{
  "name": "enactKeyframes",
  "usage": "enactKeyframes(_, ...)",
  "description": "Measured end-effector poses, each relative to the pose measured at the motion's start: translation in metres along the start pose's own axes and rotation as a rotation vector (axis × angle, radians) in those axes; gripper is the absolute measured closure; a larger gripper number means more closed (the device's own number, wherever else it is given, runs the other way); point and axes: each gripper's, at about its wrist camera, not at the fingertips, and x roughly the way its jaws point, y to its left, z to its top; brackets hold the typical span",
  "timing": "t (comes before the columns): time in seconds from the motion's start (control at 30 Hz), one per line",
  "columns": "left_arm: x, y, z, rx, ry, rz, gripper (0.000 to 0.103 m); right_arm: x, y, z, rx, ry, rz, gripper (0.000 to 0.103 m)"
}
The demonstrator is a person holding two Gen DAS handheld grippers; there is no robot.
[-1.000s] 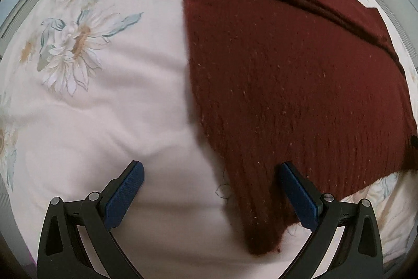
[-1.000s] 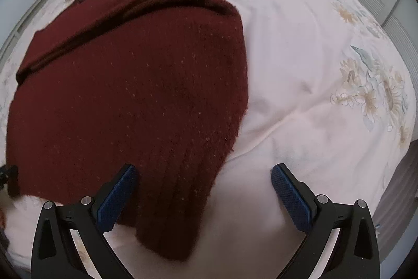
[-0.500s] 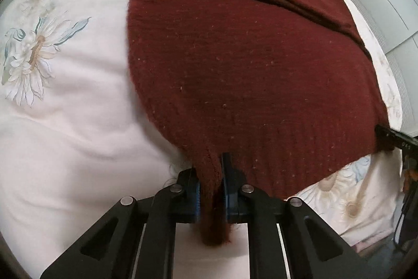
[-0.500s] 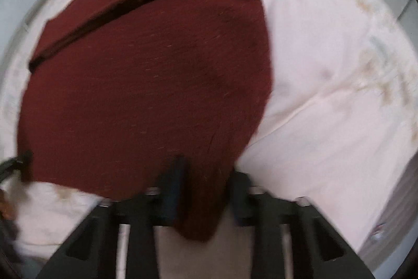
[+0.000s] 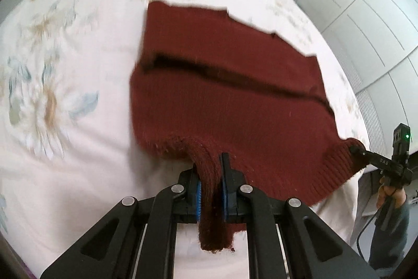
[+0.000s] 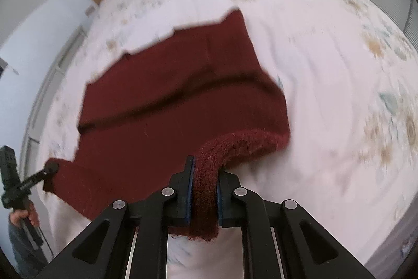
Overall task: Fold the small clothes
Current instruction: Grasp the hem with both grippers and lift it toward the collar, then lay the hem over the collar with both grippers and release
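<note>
From my left wrist view, my left gripper (image 5: 210, 184) is clamped on the ribbed hem corner of the dark red sweater (image 5: 230, 85), where a second ago its blue pads stood wide apart over flat cloth; half a second ago they had closed, and now the corner is lifted off the floral bedspread (image 5: 65, 96), with the near edge curling up toward me. The bed and the sweater's far edge are smeared by motion, so I judge I am carrying the hem forward to fold it over the upper part. At the right edge I can see my other gripper pinching the opposite hem corner; my hand below it is partly cut off by the frame. From my right wrist view, my right gripper (image 6: 205, 194) is likewise shut tight on its hem corner, which arches up from the bed, and the left tool shows at the far left holding its corner. A dark crease crosses the sweater, probably sleeves folded beneath the body, though the blur keeps me from being sure. What lies under the raised cloth is hidden from both cameras.
</note>
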Motion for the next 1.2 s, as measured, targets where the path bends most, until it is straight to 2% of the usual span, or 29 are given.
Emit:
enactKeyframes(0.27, -0.016, -0.013, 0.076, 0.049, -0.142, 0.065, 0.094, 0.002, 0.014, 0.08, 0.015, -0.152, 0.024, 0.091)
enactKeyframes(0.47, -0.01, -0.014, 0.126, 0.038, -0.195, 0.121, 0.094, 0.028, 0.024, 0.137, 0.034, -0.2, -0.002, 0.091)
enactKeyframes(0.57, 0.0, -0.007, 0.149, 0.025, -0.197, 0.142, 0.094, 0.04, 0.022, 0.157, 0.032, -0.192, -0.029, 0.091)
enactKeyframes(0.73, 0.044, 0.001, 0.182, 0.015, -0.141, 0.195, 0.094, 0.09, 0.021, 0.176, 0.02, -0.112, -0.096, 0.091)
enactKeyframes(0.83, 0.073, 0.007, 0.187, 0.01, -0.1, 0.232, 0.094, 0.12, 0.016, 0.177, 0.021, -0.053, -0.134, 0.091)
enactKeyframes(1.0, 0.112, 0.015, 0.183, 0.03, -0.05, 0.331, 0.091, 0.141, 0.009, 0.172, 0.029, -0.017, -0.17, 0.088)
enactKeyframes(1.03, 0.117, 0.015, 0.184, 0.036, -0.047, 0.345, 0.091, 0.142, 0.008, 0.171, 0.03, -0.015, -0.174, 0.083)
enactKeyframes(1.07, 0.121, 0.015, 0.184, 0.04, -0.041, 0.356, 0.091, 0.143, 0.007, 0.171, 0.03, -0.015, -0.184, 0.073)
enactKeyframes(1.1, 0.124, 0.016, 0.184, 0.043, -0.031, 0.365, 0.09, 0.141, 0.007, 0.171, 0.026, -0.018, -0.193, 0.058)
enactKeyframes(1.17, 0.129, 0.017, 0.185, 0.041, -0.005, 0.379, 0.086, 0.136, 0.007, 0.169, 0.023, -0.033, -0.192, 0.041)
enactKeyframes(1.2, 0.13, 0.018, 0.185, 0.034, 0.005, 0.378, 0.081, 0.132, 0.008, 0.169, 0.021, -0.043, -0.189, 0.036)
